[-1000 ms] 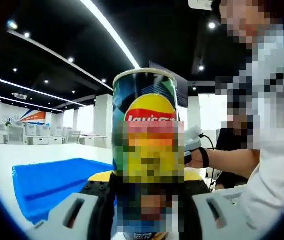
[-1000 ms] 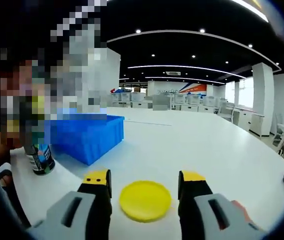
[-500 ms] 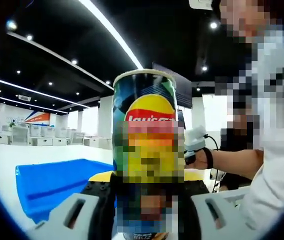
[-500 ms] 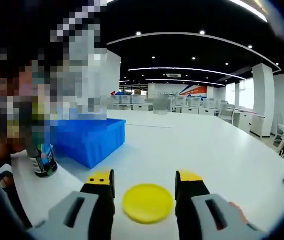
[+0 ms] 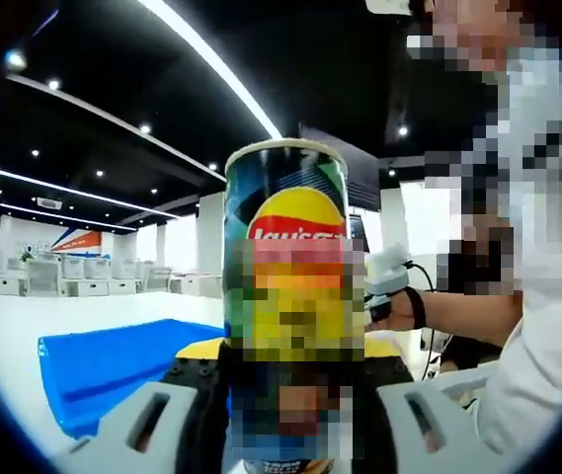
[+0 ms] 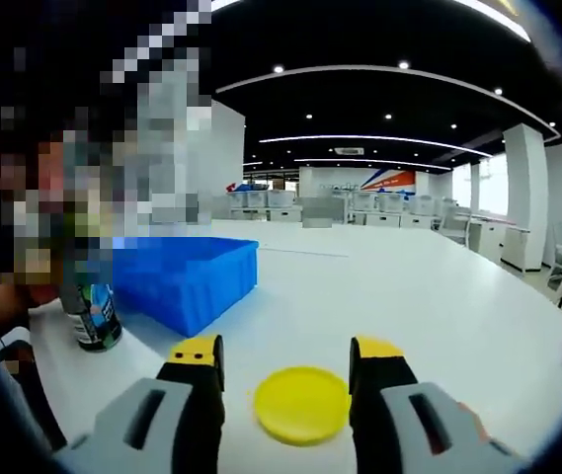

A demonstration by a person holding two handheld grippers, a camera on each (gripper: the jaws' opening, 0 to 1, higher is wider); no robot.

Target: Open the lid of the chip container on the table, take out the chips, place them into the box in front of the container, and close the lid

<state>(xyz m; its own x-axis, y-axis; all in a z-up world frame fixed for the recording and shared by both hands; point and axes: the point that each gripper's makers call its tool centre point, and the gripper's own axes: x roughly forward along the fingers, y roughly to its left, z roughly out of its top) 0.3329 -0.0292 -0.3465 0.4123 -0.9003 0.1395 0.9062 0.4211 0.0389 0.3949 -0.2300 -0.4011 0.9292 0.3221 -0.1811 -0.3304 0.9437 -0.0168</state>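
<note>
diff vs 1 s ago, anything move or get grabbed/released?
Hardly anything. In the right gripper view the whole picture drifts a little, so the camera moved, not the things: the yellow lid still lies flat on the table between the open right gripper fingers, not gripped. The left gripper stays clamped on the chip container, lid off. Blue box unchanged.
</note>
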